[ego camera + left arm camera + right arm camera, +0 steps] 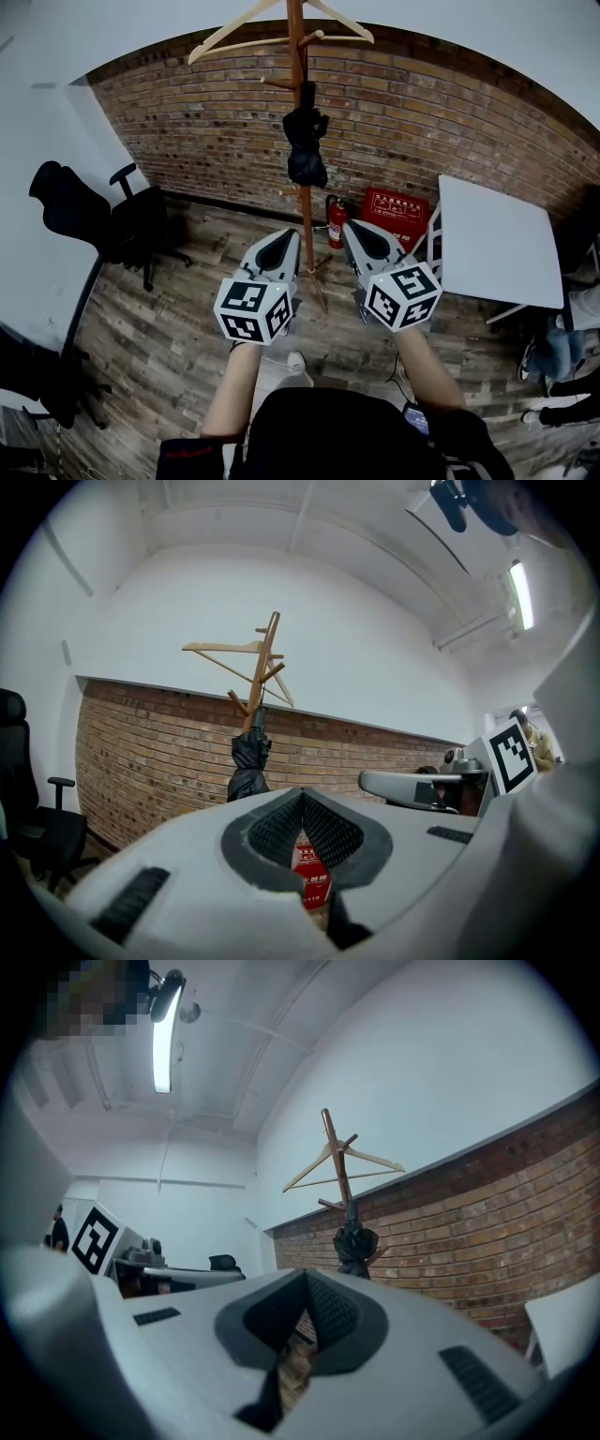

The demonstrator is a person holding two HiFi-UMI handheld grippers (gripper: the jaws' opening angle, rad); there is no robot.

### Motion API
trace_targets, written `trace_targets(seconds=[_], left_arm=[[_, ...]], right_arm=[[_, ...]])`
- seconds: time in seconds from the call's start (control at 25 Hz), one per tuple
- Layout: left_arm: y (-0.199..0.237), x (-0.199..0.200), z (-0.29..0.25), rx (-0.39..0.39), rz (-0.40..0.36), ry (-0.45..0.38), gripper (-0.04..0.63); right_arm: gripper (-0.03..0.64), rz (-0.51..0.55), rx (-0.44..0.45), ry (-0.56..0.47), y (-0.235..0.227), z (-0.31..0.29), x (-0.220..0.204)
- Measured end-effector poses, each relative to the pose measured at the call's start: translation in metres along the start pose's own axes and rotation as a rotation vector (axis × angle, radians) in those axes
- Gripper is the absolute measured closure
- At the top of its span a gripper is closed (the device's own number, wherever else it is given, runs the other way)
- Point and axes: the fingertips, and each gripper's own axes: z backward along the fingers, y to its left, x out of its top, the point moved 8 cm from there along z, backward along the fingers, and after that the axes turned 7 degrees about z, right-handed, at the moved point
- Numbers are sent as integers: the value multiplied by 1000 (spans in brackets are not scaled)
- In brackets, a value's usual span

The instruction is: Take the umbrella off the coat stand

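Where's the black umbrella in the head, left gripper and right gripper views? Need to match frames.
Head view: umbrella top centre, hanging folded on the coat stand.
Left gripper view: umbrella left of centre, against the brick wall.
Right gripper view: umbrella slightly right of centre, mid-height.
Shared landmark: the coat stand's wooden pole, topped by a hanger, directly above the umbrella in all three.

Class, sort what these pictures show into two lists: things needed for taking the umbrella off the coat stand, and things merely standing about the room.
Belongs to the job: black umbrella, hanging folded on the coat stand; left gripper and right gripper, both shut and empty.

Just standing about: fire extinguisher, red box, white table, black office chair, wooden hanger.
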Motion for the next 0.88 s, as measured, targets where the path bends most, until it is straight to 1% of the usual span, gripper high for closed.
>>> trace_targets(seconds=[0.2,0.4,0.88], left_arm=[[17,6,-18,-10,18,0,577],[30,16,-37,-51,1,2,577],[79,27,-70,-116,16,32,577]], right_arm=[[589,6,-16,9,-7,-19,0],[589,11,-43,12,-14,-40,2],[589,19,-105,17,-17,-93,0]])
